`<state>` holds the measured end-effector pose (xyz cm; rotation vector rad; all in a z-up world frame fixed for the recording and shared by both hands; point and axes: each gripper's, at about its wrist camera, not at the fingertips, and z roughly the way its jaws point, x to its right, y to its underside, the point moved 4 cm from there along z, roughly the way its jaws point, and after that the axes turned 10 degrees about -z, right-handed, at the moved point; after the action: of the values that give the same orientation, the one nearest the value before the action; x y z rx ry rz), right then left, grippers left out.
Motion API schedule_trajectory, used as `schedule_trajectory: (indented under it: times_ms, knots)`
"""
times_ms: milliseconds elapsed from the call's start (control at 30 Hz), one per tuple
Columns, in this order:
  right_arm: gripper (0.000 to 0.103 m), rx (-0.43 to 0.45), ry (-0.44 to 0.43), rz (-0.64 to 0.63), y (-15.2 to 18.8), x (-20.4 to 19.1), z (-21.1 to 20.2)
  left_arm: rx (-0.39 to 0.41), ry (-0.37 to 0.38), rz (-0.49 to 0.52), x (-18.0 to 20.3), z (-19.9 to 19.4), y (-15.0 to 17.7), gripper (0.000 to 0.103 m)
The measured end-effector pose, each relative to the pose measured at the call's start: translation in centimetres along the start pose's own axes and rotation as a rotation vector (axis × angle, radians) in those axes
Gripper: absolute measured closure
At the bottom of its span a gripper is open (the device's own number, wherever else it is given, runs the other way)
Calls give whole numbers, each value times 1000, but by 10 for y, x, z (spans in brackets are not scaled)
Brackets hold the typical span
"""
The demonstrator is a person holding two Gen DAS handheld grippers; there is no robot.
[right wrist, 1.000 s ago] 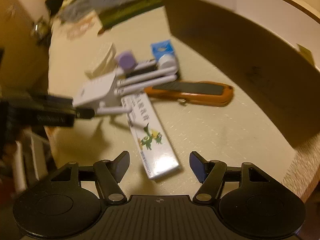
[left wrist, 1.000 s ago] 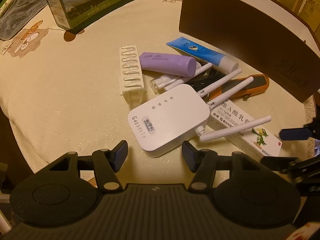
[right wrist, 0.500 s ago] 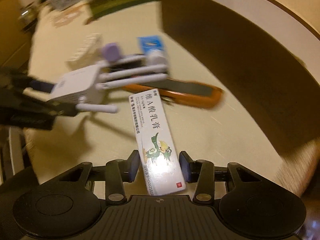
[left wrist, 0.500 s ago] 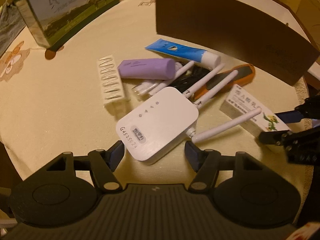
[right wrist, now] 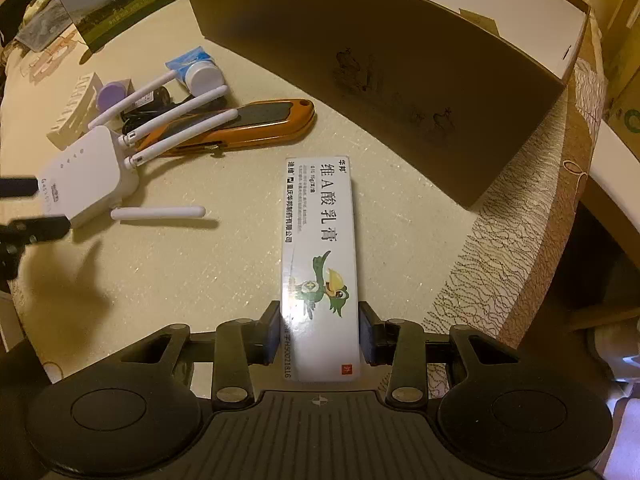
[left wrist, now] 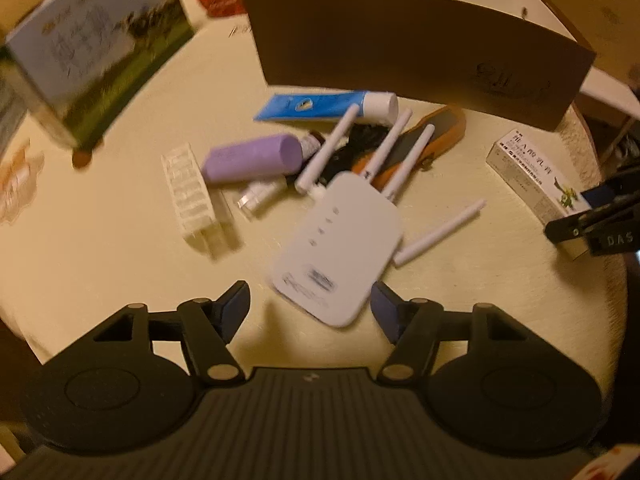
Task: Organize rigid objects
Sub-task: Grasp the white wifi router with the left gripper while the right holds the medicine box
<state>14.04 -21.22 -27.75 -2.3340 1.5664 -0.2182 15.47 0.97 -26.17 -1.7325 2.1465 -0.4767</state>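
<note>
My right gripper [right wrist: 319, 330] is shut on a white ointment box [right wrist: 319, 264] with a green bird print; it also shows in the left wrist view [left wrist: 536, 184]. My left gripper [left wrist: 310, 304] is open, its jaws on either side of the near end of a white WiFi router [left wrist: 338, 248] with several antennas, not touching it. The router also shows in the right wrist view [right wrist: 86, 178]. A brown open box [right wrist: 380, 60] stands behind.
An orange utility knife [right wrist: 240, 122], a blue tube [left wrist: 320, 106], a purple tube [left wrist: 252, 158], a white ribbed block [left wrist: 188, 194] and a small bottle [left wrist: 260, 196] lie in a pile. A milk carton [left wrist: 92, 64] stands far left. The table edge [right wrist: 500, 264] is at right.
My right gripper closed on the ointment box and carried it right, away from the router. My left gripper moved up to the router, which has turned.
</note>
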Motion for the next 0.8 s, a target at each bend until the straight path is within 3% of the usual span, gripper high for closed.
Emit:
schedule_trajectory:
  times_ms: [233, 333, 400, 533, 800]
  knots:
    - [66, -1, 2, 6, -1, -1, 1, 24, -13, 254, 25, 12, -9, 36]
    - [66, 2, 3, 10, -4, -2, 3, 14, -15, 301, 35, 20, -7, 38]
    - [66, 8, 1, 13, -3, -1, 0, 14, -45, 302, 38, 25, -7, 45]
    - [66, 18, -10, 20, -1, 0, -1, -10, -49, 222, 35, 26, -8, 45]
    - [67, 0, -47, 55, 0, -6, -6, -144, 25, -187, 25, 20, -11, 49]
